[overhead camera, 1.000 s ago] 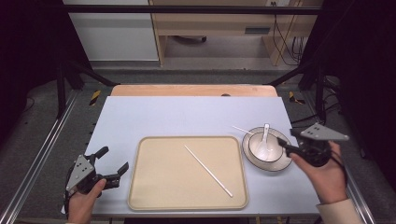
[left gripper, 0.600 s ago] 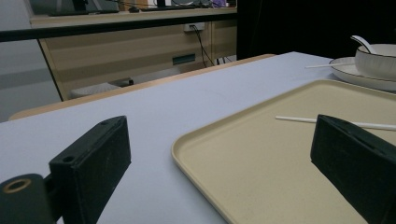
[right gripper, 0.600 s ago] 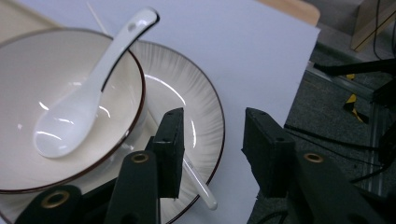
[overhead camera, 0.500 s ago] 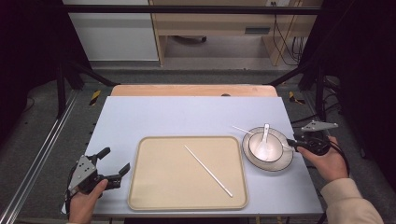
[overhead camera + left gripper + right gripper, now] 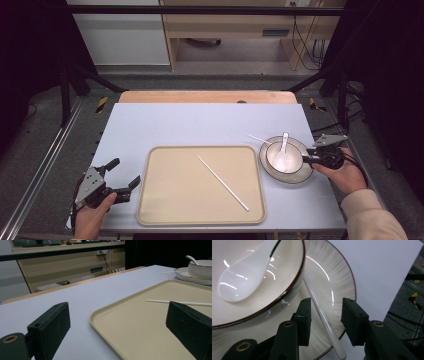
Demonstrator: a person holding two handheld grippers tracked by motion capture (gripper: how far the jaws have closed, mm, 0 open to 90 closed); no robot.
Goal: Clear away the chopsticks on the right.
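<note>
2 black jaws of my right gripper (image 5: 324,322) stand apart around a white chopstick (image 5: 322,315), their pads not touching it; they have just narrowed and now hold at this gap. The chopstick lies on the plate (image 5: 337,287) beside the bowl (image 5: 287,270), which holds a white spoon (image 5: 244,277). Its far end is hidden behind the bowl, its near end overhangs the plate's rim. From the high view my right gripper (image 5: 312,156) sits at the plate's right edge, lower and closer than 1 second ago. My left gripper (image 5: 122,177) rests open left of the tray (image 5: 165,200), unmoved. A 2nd chopstick (image 5: 223,182) lies on the tray.
</note>
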